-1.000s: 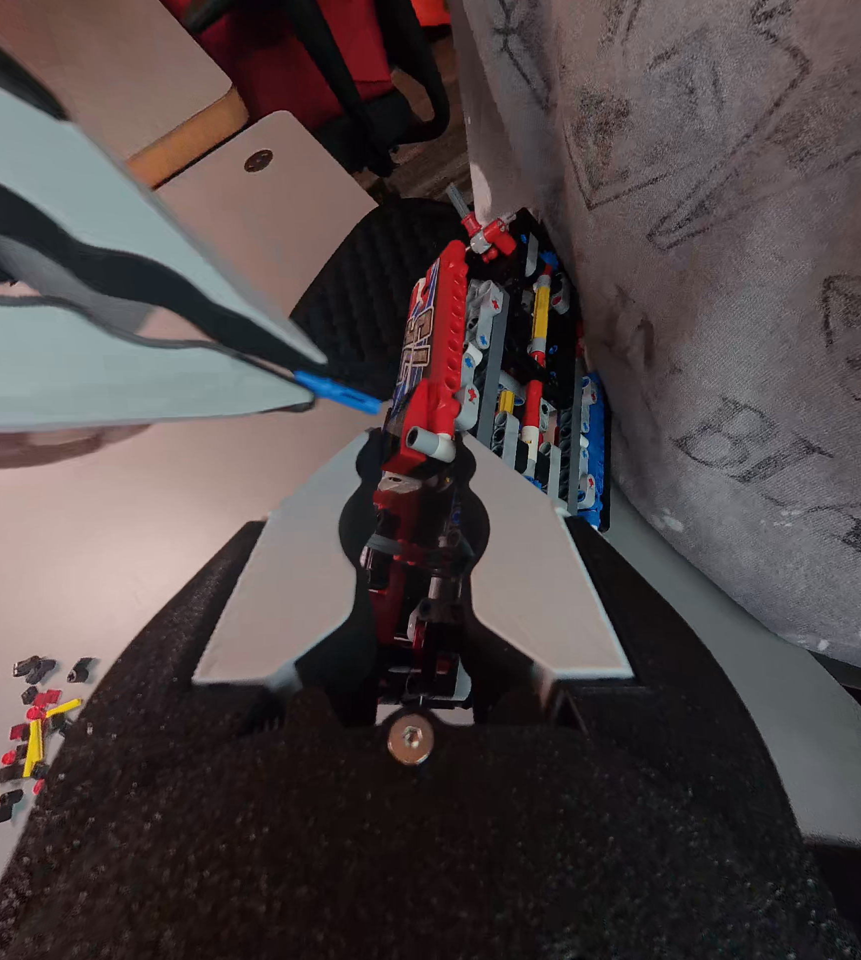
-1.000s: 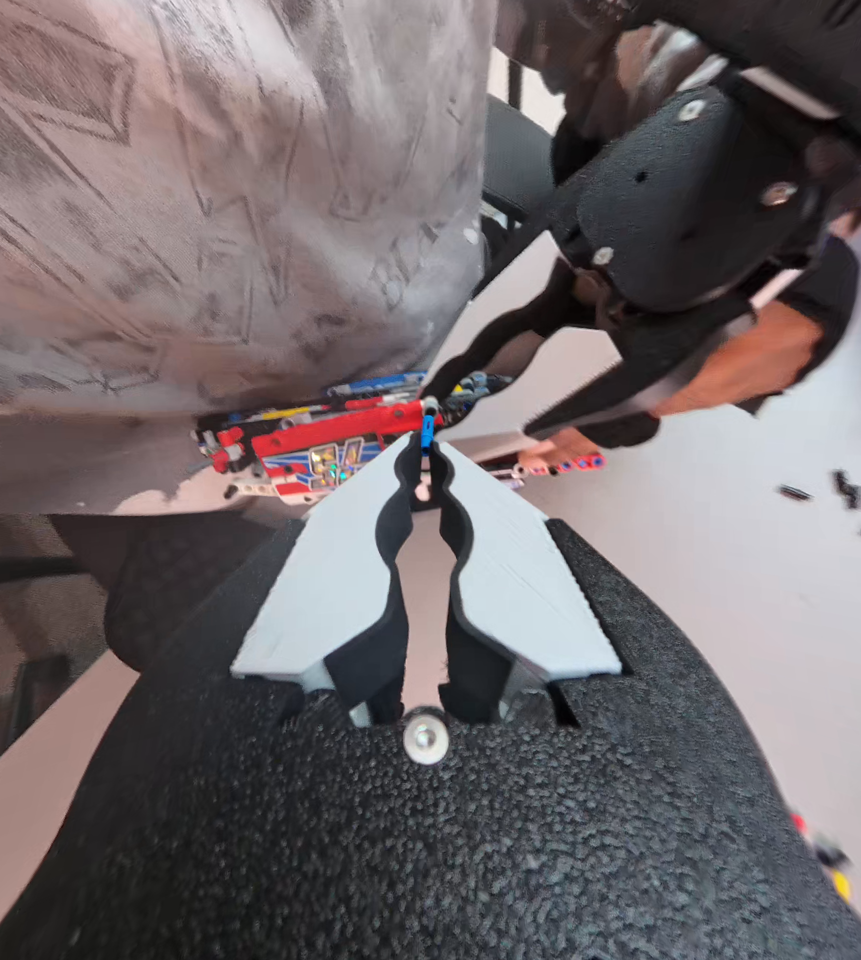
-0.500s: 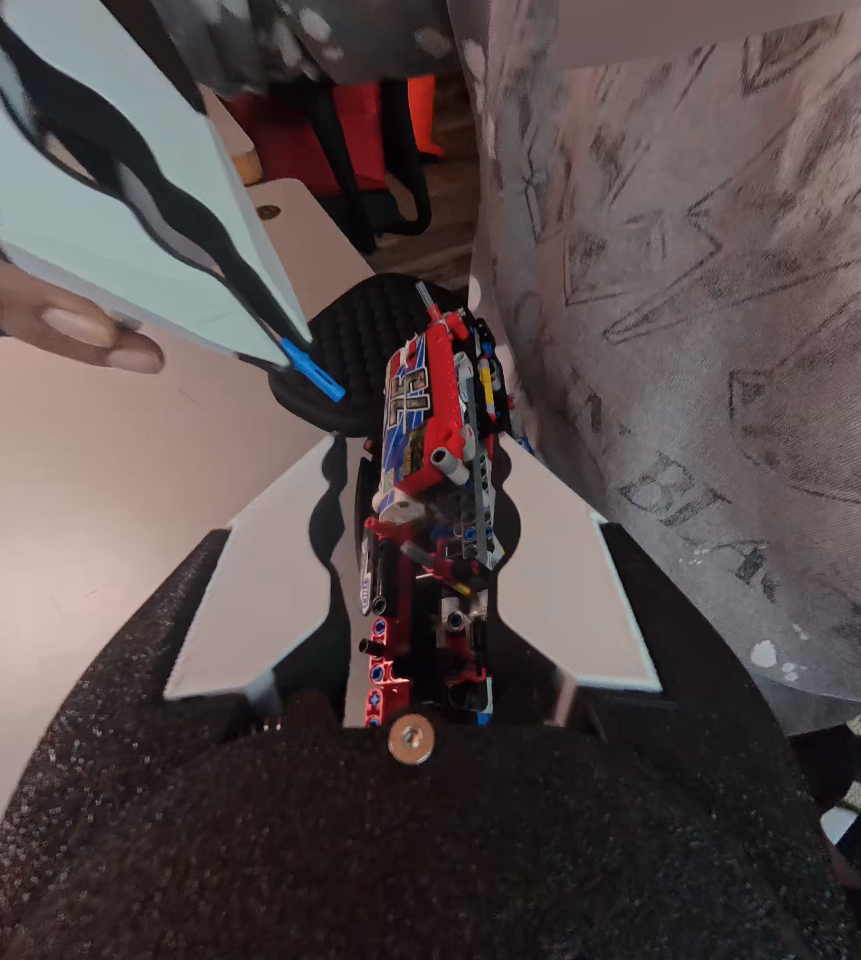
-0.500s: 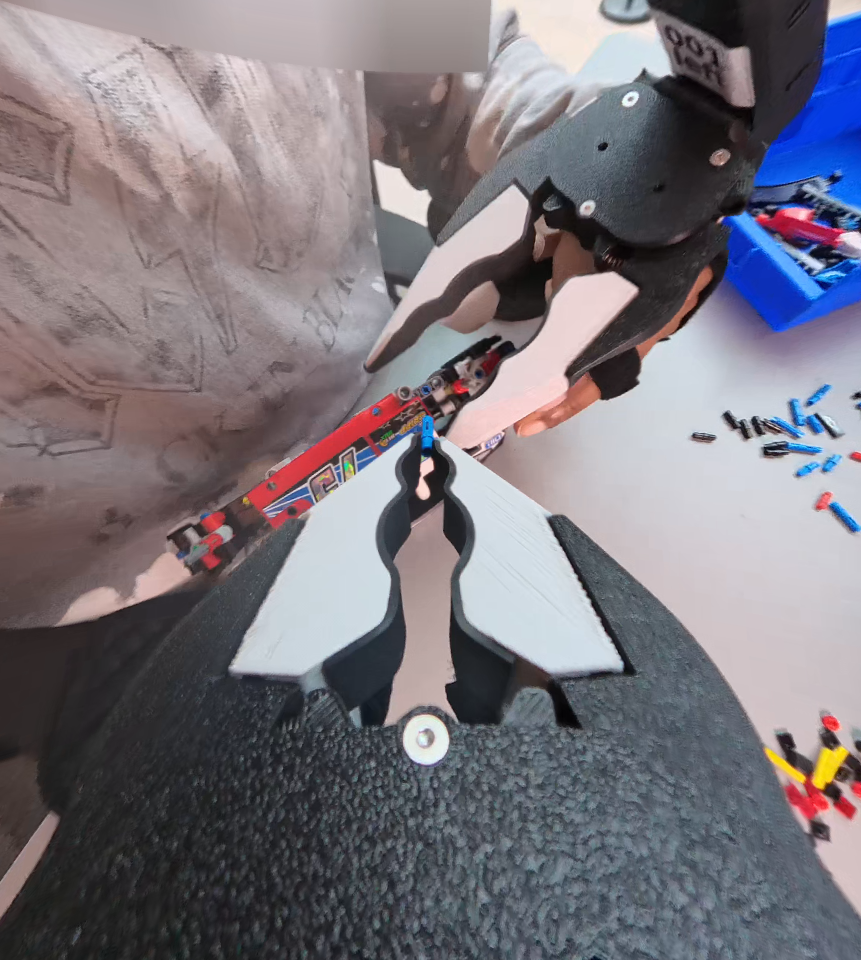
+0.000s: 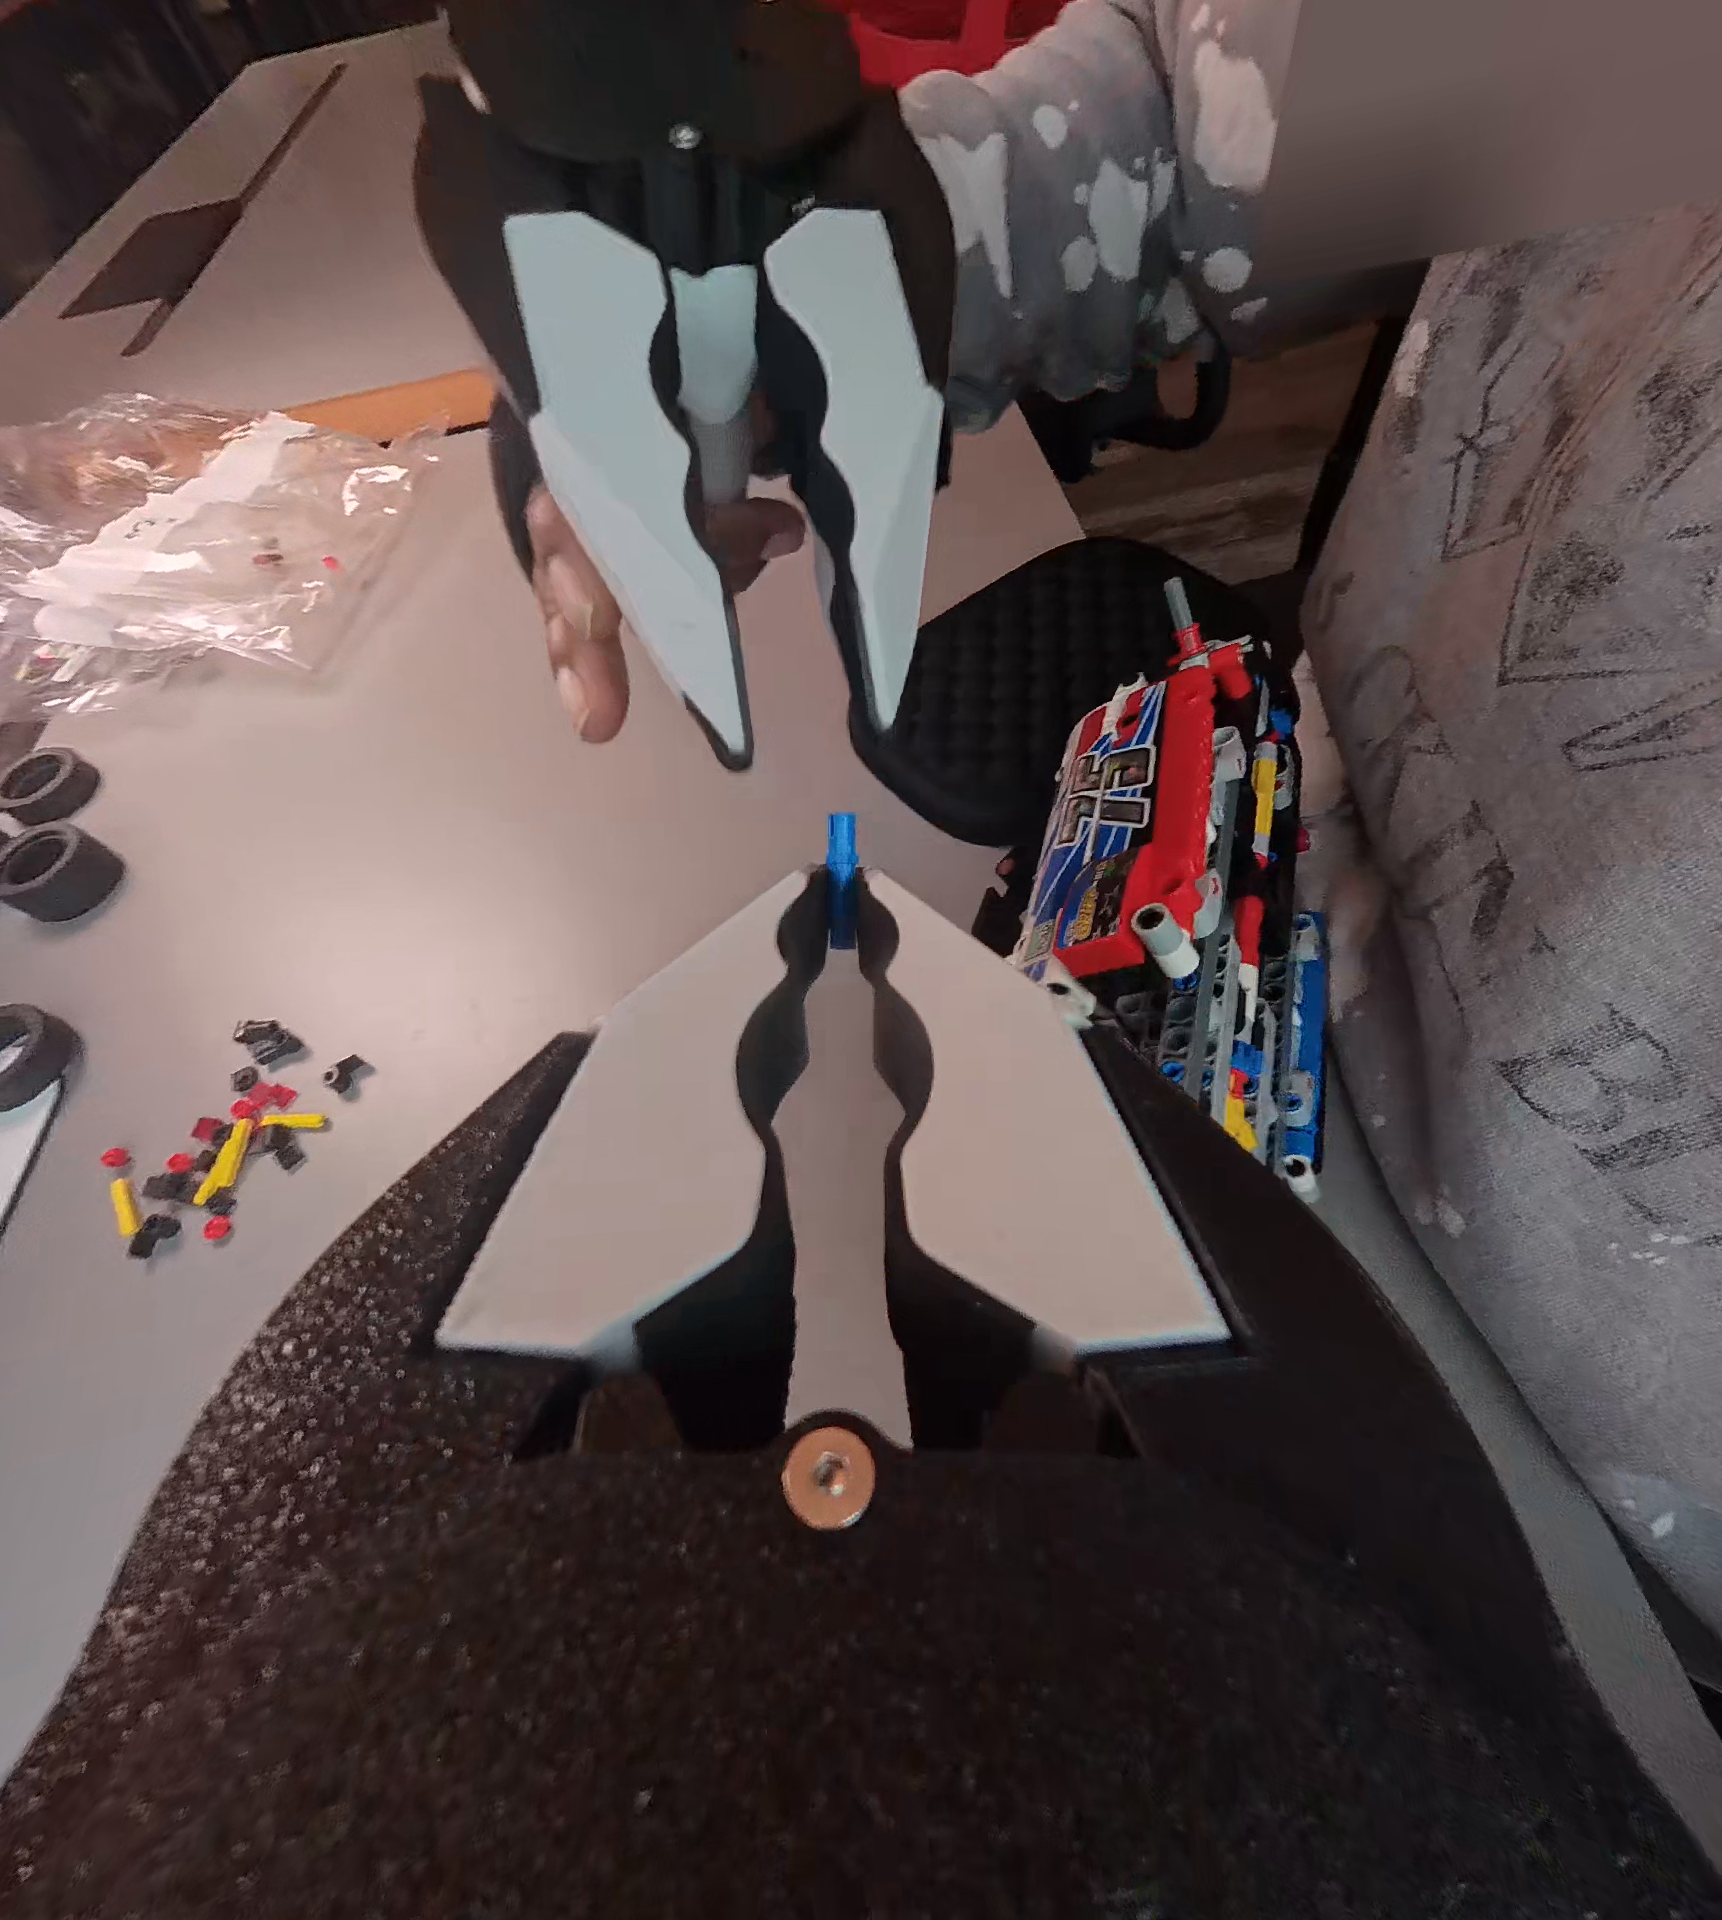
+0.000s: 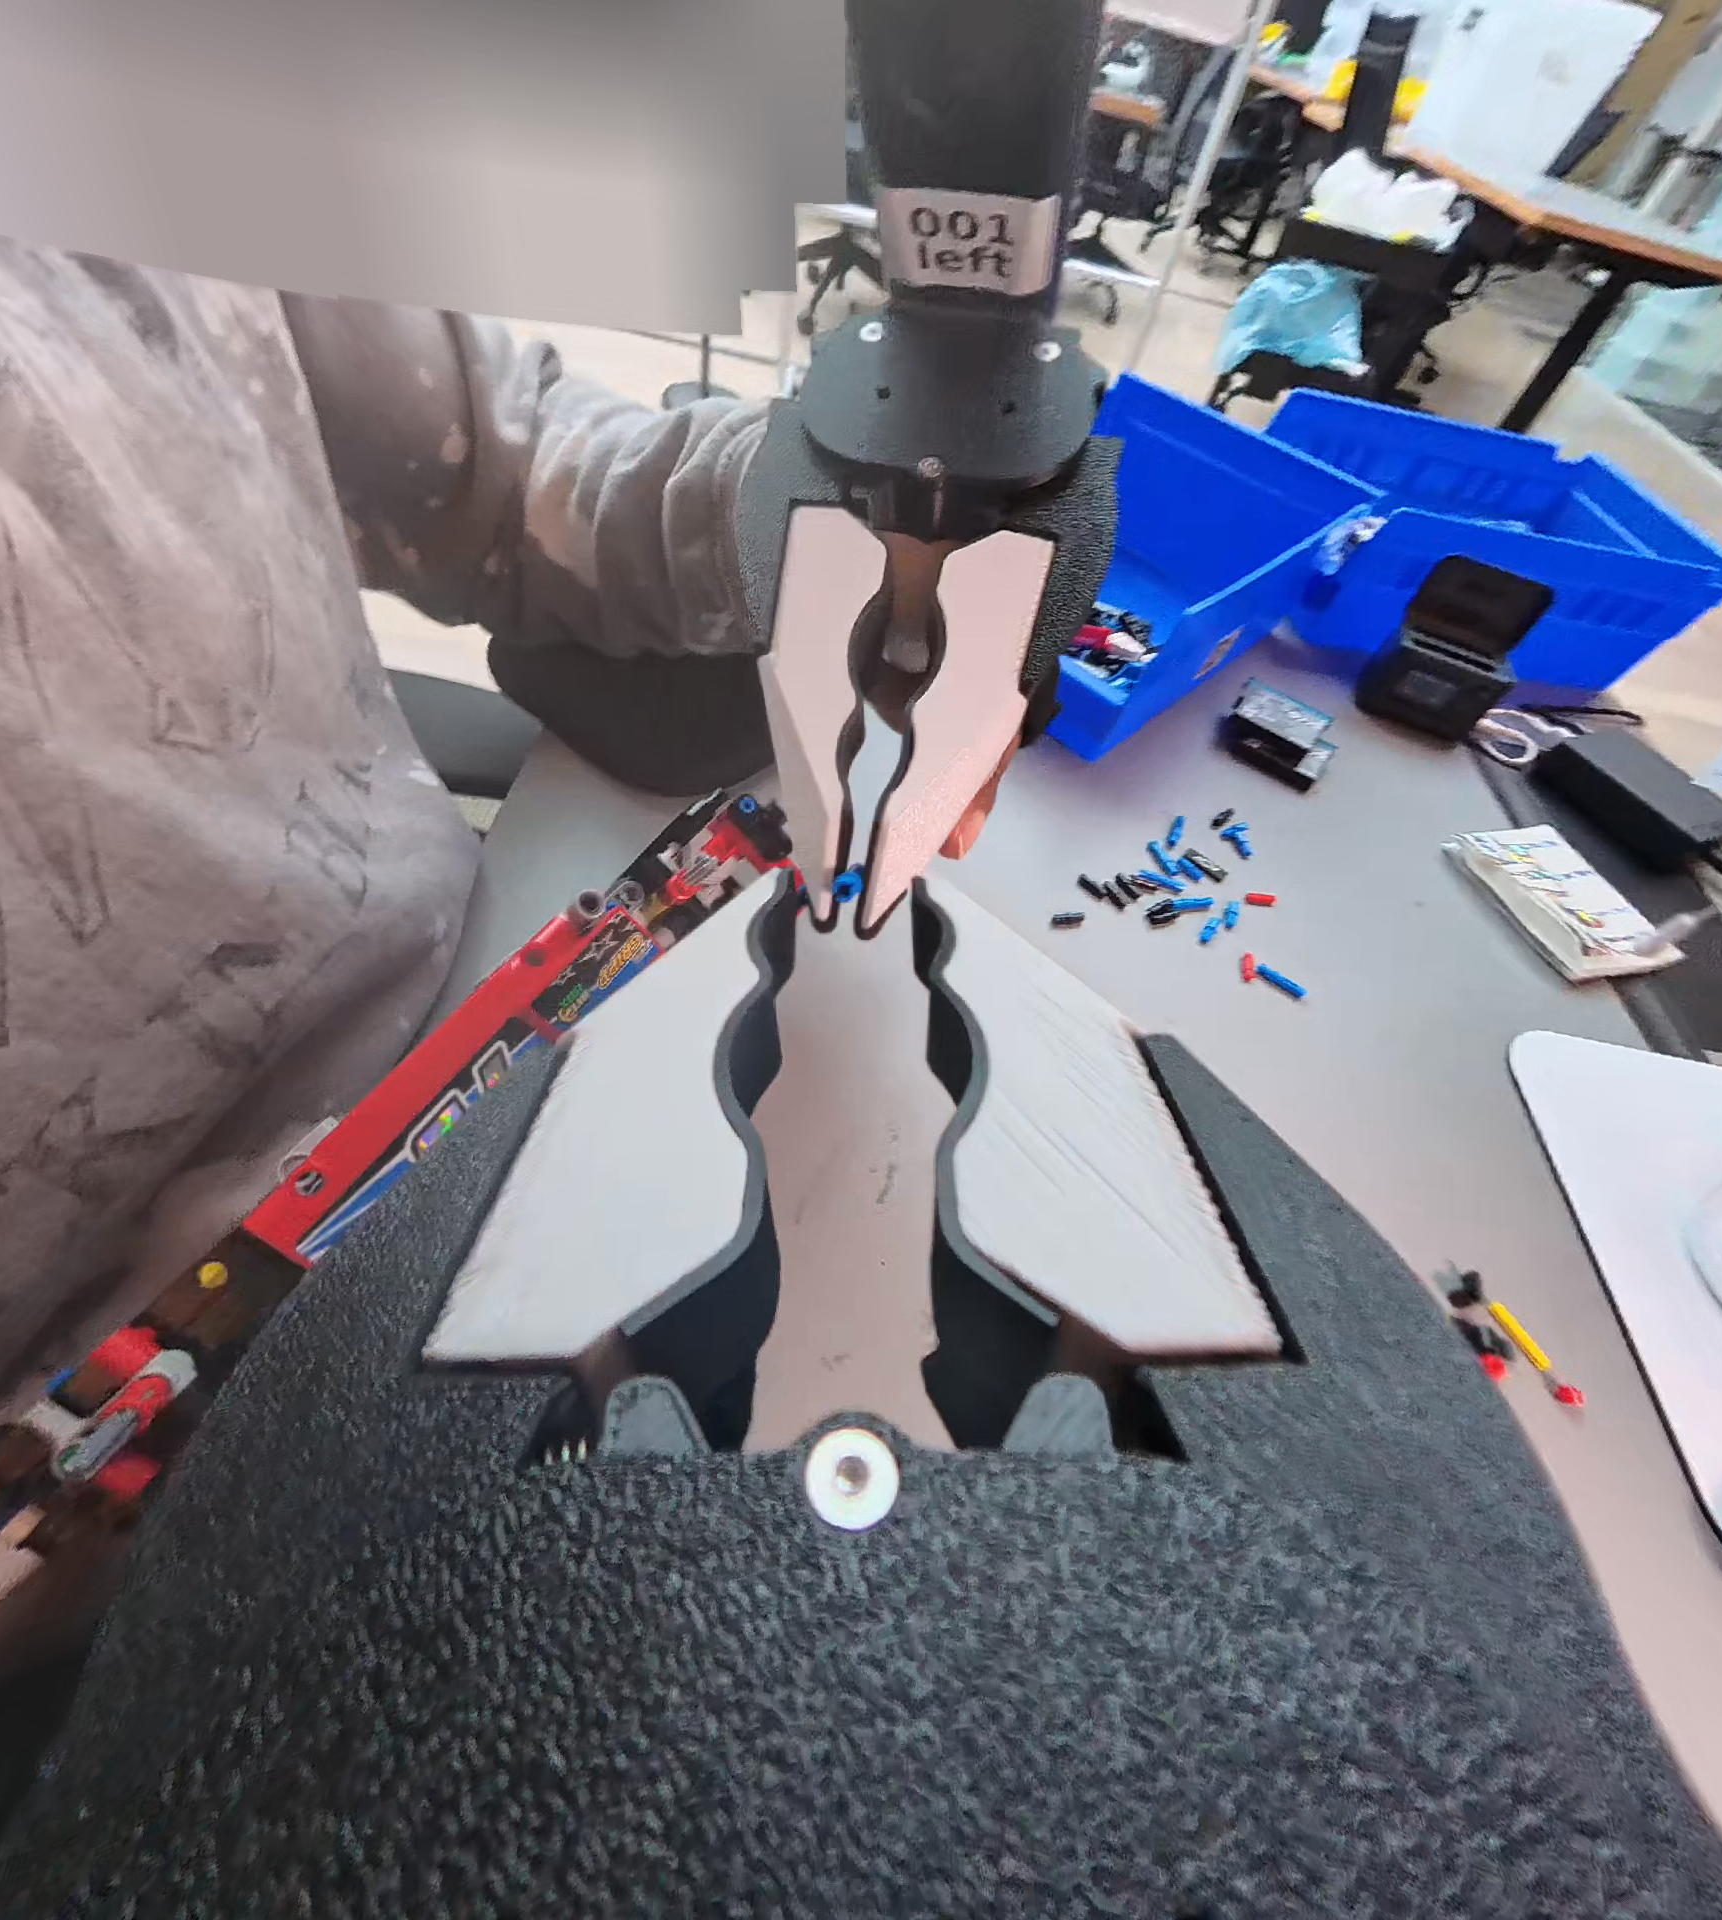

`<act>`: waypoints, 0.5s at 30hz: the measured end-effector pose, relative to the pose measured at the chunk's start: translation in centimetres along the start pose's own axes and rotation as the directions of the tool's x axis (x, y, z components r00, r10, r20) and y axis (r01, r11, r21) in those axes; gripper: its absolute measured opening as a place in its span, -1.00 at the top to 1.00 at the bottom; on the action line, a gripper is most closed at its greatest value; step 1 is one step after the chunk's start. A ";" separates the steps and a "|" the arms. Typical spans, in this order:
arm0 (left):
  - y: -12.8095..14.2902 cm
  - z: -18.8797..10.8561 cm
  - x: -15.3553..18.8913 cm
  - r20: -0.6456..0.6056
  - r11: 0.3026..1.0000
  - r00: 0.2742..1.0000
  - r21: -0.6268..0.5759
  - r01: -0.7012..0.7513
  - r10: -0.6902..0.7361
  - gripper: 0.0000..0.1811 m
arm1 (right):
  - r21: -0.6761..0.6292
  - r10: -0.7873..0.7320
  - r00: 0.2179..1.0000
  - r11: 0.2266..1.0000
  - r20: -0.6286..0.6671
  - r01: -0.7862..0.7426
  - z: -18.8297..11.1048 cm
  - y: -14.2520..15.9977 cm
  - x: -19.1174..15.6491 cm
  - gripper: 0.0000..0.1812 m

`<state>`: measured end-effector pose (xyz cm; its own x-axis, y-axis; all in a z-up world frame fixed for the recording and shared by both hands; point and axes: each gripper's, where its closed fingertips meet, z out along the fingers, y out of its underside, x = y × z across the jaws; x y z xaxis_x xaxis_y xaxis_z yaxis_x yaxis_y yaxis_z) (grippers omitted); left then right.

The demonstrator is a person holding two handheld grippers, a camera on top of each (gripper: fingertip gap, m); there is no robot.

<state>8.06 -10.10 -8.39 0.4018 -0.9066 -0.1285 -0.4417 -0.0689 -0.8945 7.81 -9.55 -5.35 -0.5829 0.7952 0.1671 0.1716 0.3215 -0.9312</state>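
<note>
My left gripper (image 5: 841, 875) is shut on a small blue pin (image 5: 841, 844) that sticks out past its tips, above the table. My right gripper (image 5: 800, 740) faces it tip to tip, open and empty, just beyond the pin. In the right wrist view the right gripper (image 6: 852, 902) is open with the left gripper (image 6: 844, 916) and the blue pin (image 6: 844, 885) between its tips. A red, blue and grey brick-built car (image 5: 1163, 862) lies at the table's edge against a person's grey top; it also shows in the right wrist view (image 6: 483, 1081).
A pile of red, yellow and black small parts (image 5: 213, 1143), black tyres (image 5: 36, 831) and a clear plastic bag (image 5: 140, 530) lie to the left. Blue bins (image 6: 1356, 561), loose blue and black pins (image 6: 1169, 883), a booklet (image 6: 1553, 904) and a white pad (image 6: 1667, 1195) lie on the far side. The grippers are tip to tip, or close to it.
The left gripper let go of the car, which now rests at the table edge, and shut on the blue pin. The right gripper, which held the pin, has opened.
</note>
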 end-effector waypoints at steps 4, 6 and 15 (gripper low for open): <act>3.1 -3.0 -5.8 0.274 0.995 0.961 -0.081 0.066 -0.041 0.96 | -0.012 0.108 0.992 0.994 -0.063 -0.109 -1.9 0.6 -0.7 0.56; 6.0 -5.0 -9.2 0.437 0.981 0.898 -0.148 0.126 -0.049 0.97 | -0.069 0.190 0.980 0.979 -0.062 -0.194 -2.1 1.8 -2.1 0.48; 17.0 -7.8 -14.3 0.650 0.845 0.745 -0.307 0.437 -0.150 0.97 | -0.302 0.437 0.899 0.857 0.001 -0.416 0.5 5.2 -8.0 0.42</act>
<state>-11.44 -1.52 -18.48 0.8867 -0.3951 -0.2400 -0.4439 -0.5828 -0.6807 12.97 -14.50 -11.67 -0.4501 0.8551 -0.2573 0.6300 0.0999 -0.7702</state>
